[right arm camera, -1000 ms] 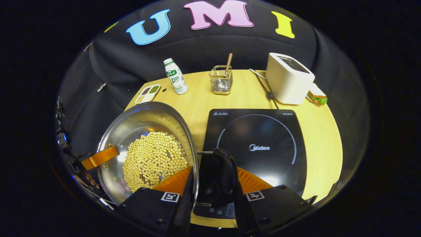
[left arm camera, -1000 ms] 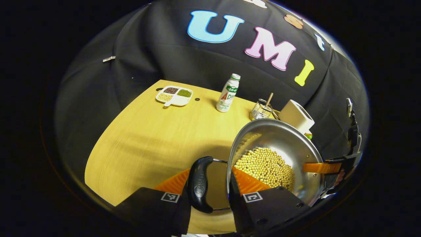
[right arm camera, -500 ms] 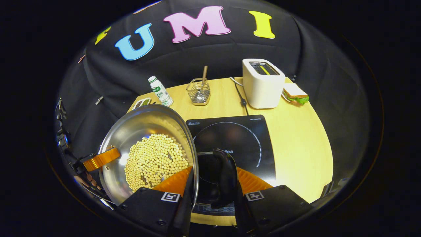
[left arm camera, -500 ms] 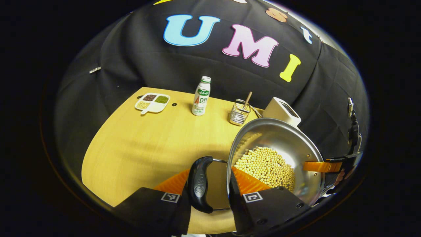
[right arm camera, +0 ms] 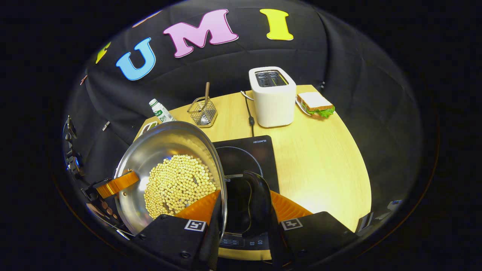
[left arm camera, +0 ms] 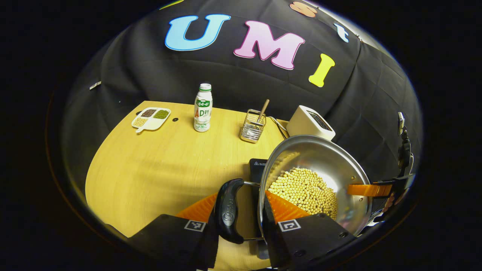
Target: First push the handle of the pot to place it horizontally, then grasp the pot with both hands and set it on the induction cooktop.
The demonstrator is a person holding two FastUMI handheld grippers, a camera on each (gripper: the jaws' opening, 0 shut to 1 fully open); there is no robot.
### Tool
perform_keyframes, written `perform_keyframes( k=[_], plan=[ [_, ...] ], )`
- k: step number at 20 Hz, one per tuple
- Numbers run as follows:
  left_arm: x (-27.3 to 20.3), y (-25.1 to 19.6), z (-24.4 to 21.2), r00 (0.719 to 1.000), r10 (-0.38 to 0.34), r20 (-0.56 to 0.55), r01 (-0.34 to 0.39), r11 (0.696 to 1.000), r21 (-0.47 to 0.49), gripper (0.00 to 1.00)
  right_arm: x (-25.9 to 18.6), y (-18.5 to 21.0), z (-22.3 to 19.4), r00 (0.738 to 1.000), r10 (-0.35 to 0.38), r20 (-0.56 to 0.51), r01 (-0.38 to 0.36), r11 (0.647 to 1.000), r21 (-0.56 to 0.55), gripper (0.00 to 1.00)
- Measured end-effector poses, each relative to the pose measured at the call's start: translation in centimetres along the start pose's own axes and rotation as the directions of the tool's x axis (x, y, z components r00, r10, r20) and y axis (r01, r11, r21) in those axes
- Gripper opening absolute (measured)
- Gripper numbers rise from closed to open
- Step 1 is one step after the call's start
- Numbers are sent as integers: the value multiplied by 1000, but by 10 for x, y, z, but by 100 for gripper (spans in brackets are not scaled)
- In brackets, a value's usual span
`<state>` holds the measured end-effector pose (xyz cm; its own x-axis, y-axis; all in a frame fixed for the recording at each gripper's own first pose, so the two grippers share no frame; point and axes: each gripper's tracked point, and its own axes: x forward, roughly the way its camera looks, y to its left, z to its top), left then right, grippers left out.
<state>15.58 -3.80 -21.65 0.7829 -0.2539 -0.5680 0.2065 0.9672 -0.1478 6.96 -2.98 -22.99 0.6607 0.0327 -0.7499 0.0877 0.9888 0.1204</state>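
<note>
A steel pot [left arm camera: 320, 165] holding yellow beans hangs above the wooden table [left arm camera: 158, 169], gripped at both sides. My left gripper [left arm camera: 241, 210] is shut on the pot's black left handle [left arm camera: 228, 210]. In the right gripper view the pot [right arm camera: 165, 158] sits at the left, and my right gripper [right arm camera: 243, 210] is shut on the black right handle [right arm camera: 254, 199]. The black induction cooktop [right arm camera: 250, 154] lies right under that handle, partly hidden by the pot. One corner of the cooktop [left arm camera: 256, 165] peeks out beside the pot's rim in the left gripper view.
At the back stand a white bottle [left arm camera: 203, 108], a sectioned dish of grains [left arm camera: 150, 118], a wire basket with a stick [left arm camera: 253, 126] and a white toaster [right arm camera: 273, 96]. Its cord [right arm camera: 250, 120] runs to the cooktop. A sandwich [right arm camera: 315, 105] lies beside the toaster.
Both grippers have carried the pot to the right, still shut on its handles. The cooktop has slid under the pot, and its corner has come into the left gripper view.
</note>
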Motion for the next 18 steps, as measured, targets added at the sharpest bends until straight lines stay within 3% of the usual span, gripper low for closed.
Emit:
perform_keyframes(
  k=[8,18],
  plan=[
    [38,-28,-3,1000,-18,-10,18,1000,-24,57,24,-42,14,1000,-16,-22,16,1000,0,57],
    [82,-28,-15,999,-28,-43,25,998,-50,55,63,-59,16,998,-32,-49,31,999,-29,57]
  ],
)
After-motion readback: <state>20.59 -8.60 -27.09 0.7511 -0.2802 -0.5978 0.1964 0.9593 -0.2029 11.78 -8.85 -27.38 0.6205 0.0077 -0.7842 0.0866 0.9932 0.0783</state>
